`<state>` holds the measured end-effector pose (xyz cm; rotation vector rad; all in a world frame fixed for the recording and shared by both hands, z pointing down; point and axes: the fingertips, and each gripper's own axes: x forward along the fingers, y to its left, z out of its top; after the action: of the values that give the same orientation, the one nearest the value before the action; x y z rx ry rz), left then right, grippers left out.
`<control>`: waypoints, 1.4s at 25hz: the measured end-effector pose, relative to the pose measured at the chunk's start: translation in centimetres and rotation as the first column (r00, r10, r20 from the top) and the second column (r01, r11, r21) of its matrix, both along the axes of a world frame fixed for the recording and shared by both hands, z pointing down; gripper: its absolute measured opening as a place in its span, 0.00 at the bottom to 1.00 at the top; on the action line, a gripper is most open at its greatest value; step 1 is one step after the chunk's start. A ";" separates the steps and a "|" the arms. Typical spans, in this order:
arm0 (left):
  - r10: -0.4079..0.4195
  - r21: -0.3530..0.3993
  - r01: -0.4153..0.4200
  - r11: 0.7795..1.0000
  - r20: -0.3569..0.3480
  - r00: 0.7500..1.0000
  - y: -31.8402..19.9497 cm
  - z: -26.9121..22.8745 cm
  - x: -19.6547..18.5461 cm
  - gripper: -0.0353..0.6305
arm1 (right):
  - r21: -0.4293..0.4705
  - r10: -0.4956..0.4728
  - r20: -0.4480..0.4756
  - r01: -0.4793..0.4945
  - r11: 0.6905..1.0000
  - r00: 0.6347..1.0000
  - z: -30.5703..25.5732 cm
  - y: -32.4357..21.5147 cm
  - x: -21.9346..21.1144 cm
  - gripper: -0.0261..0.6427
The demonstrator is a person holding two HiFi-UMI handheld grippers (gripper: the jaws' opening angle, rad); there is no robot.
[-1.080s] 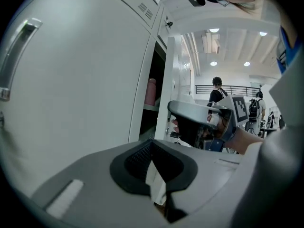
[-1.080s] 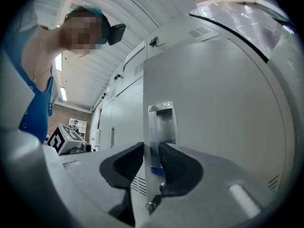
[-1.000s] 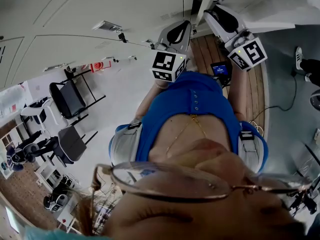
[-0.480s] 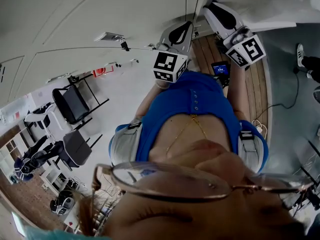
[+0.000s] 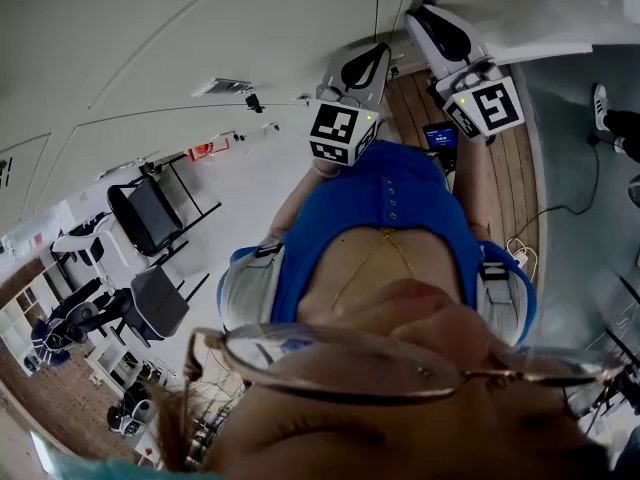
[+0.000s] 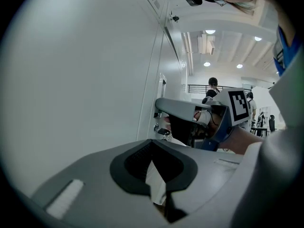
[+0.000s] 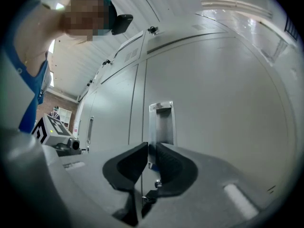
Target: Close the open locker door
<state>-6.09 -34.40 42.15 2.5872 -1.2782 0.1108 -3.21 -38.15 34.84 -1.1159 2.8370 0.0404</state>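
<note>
Nearest first: your left gripper (image 6: pixel 152 144) is pinched shut on nothing, parked next to a plain white locker face.

Your right gripper (image 7: pixel 148 148) is the busy one. Its jaws are narrow and closing, with the thin metal lip of the recessed handle (image 7: pixel 161 120) running down between the pads. They look to be right up against it.

That handle sits at the seam edge of the locker door (image 7: pixel 223 94), which fills the view straight ahead of that gripper. Honestly, I can't tell from these angles how far ajar it is.

Handling-wise, I'd guess it's thin painted sheet metal: light, free on its hinges, stiff enough to push but likely to flex and clang if you shove it. The painted face looks slick, so pads would probably skate on it. The handle lip is the better bite, since it's hard and narrow and sits on the side that looks to be away from the hinges, so you get good leverage. Squeeze firmly, because bare metal can slip. Guide it in slowly, as a light door tends to bounce back off the frame.

Further left is a neighbouring door with a long bar handle (image 7: pixel 90 129). Way off in the room, a few people (image 6: pixel 212 87) are standing around.
</note>
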 end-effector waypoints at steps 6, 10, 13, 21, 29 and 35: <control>0.025 -0.002 -0.025 1.000 0.002 1.000 0.0 0.2 0.5 0.05 | 0.023 0.089 -0.057 -0.088 0.996 0.994 -0.1 0.1 0.0 0.12; 0.039 0.001 -0.039 0.999 0.005 0.999 0.2 0.0 0.8 0.05 | 0.020 0.116 -0.065 -0.115 0.993 0.991 -0.1 0.2 0.0 0.13; 0.047 -0.001 -0.047 0.999 0.004 0.999 0.3 0.1 1.0 0.05 | 0.027 0.139 -0.078 -0.137 0.990 0.987 0.1 0.2 0.2 0.13; 0.061 0.008 -0.061 0.998 0.003 0.998 0.6 -0.2 1.3 0.05 | -0.007 0.203 -0.078 -0.204 0.979 0.976 1.1 0.5 1.8 0.13; 0.025 0.028 -0.024 0.999 -0.012 1.000 0.5 -0.8 1.5 0.05 | -0.020 0.214 -0.123 -0.218 0.976 0.969 1.9 2.0 2.1 0.04; 0.004 0.035 -0.003 0.999 -0.009 1.000 1.2 -1.2 2.0 0.05 | -0.053 0.227 -0.139 -0.236 0.970 0.964 2.8 3.0 3.0 0.04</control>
<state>-4.06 -33.20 40.94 2.6160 -1.2838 0.0784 -0.25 -35.11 37.59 -1.5093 2.8223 0.0344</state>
